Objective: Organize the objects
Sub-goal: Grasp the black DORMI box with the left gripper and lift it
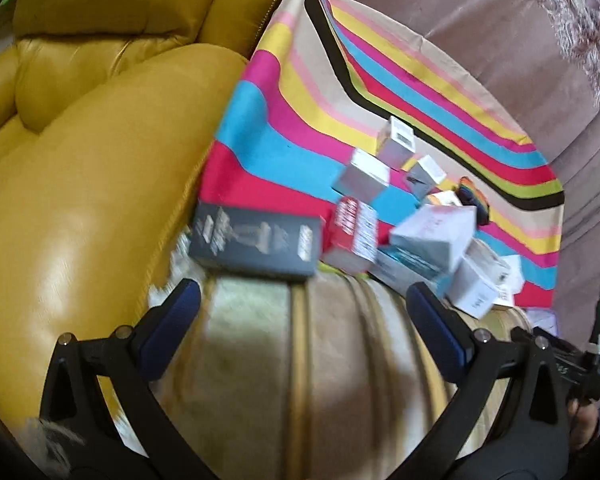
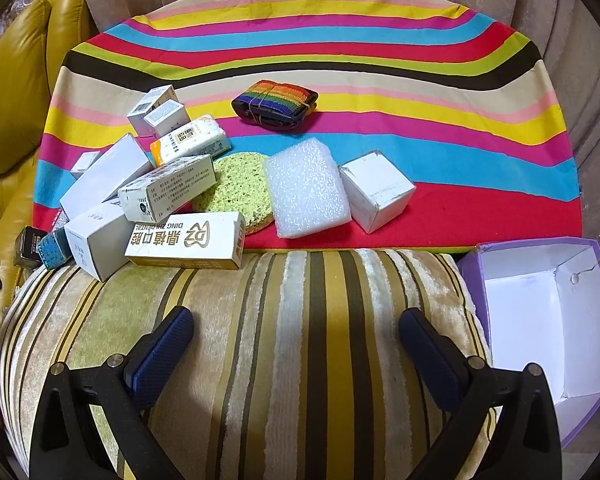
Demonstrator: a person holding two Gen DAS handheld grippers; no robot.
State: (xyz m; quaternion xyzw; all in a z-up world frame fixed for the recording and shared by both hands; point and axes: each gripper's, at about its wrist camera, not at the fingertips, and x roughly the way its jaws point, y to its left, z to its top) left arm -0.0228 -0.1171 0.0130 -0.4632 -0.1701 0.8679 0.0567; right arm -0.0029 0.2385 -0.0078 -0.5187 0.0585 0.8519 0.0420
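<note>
The white-and-gold box [image 2: 186,246] reads "DING ZHI DENTAL" upside down beside an "RZ" logo

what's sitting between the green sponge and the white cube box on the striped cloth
A white bubble-foam pad lies between the green sponge and the white cube box, seen in the right wrist view.

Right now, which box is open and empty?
The purple box at the right, on the striped cushion. Its white inside shows; the other boxes are closed.

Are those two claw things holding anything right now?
No, nothing is held. The left gripper and the right gripper are both wide open with only the striped cushion between their fingers. The boxes lie untouched ahead.
</note>
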